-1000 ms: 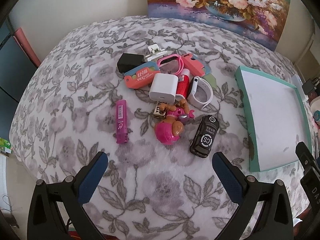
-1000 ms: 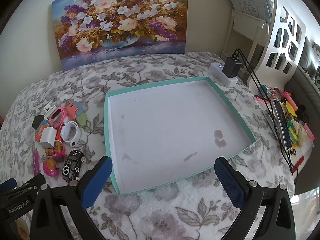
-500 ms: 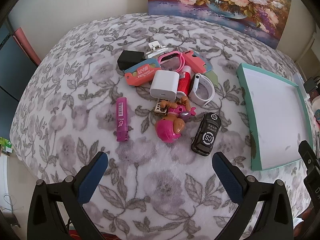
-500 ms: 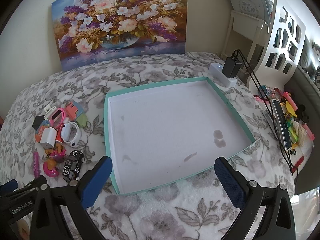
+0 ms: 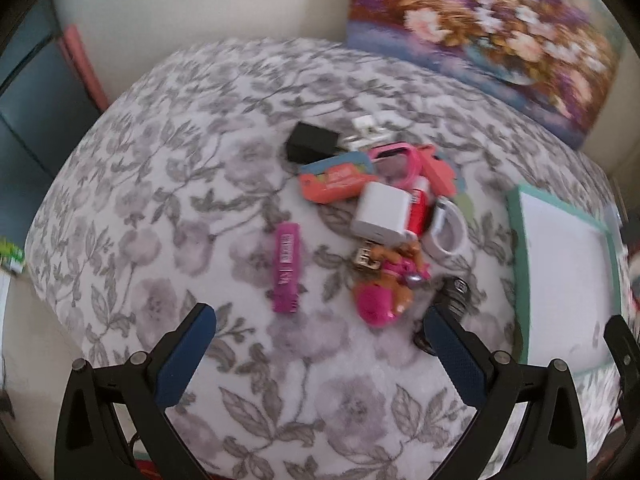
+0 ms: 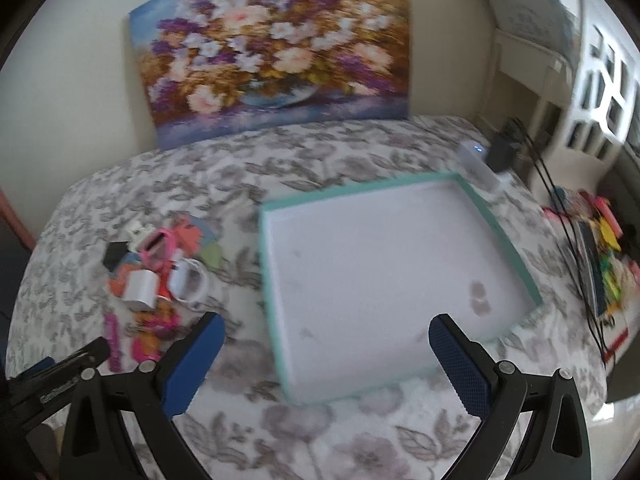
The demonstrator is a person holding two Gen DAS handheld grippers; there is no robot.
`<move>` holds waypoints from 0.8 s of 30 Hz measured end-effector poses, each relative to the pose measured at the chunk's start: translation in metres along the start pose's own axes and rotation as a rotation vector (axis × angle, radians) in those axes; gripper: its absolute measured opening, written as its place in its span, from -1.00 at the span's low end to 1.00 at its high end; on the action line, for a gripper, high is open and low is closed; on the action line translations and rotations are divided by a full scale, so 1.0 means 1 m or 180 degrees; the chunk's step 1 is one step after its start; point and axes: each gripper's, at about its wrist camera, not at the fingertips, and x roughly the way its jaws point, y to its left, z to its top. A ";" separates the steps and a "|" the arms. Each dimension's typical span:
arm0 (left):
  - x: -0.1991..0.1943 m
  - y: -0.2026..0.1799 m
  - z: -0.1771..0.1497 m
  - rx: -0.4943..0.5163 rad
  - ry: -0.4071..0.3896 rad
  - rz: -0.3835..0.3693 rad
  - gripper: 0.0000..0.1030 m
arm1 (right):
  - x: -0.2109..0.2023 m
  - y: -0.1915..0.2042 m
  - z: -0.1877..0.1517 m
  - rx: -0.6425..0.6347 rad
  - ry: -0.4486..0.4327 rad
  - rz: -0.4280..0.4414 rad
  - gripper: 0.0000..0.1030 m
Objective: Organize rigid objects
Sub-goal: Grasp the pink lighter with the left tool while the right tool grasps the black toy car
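Both grippers: left gripper (image 5: 320, 336) and right gripper (image 6: 326, 344), jaws wide, holding nothing. One teal tray (image 6: 496, 224) on the bed (image 5: 168, 184). Beside it one pile: one white charger (image 5: 382, 212), one magenta lighter (image 5: 286, 268), one black toy car (image 5: 454, 294), one doll (image 5: 384, 288).

a bed (image 6: 360, 152) with a grey floral cover carries a heap of small things (image 5: 384, 216) at left and a teal tray (image 6: 496, 232) at right.
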 end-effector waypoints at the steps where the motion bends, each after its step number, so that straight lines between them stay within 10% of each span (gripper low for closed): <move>1: 0.000 0.005 0.005 -0.0068 0.0016 0.0005 1.00 | 0.000 0.007 0.004 -0.0047 -0.0009 0.0013 1.00; 12: -0.007 0.021 0.059 -0.0510 0.0023 0.0247 1.00 | 0.033 0.075 0.044 -0.0214 0.0188 0.0189 1.00; 24: 0.037 0.075 0.049 -0.0906 0.0245 0.0340 1.00 | 0.085 0.101 0.020 -0.0382 0.0557 0.0366 1.00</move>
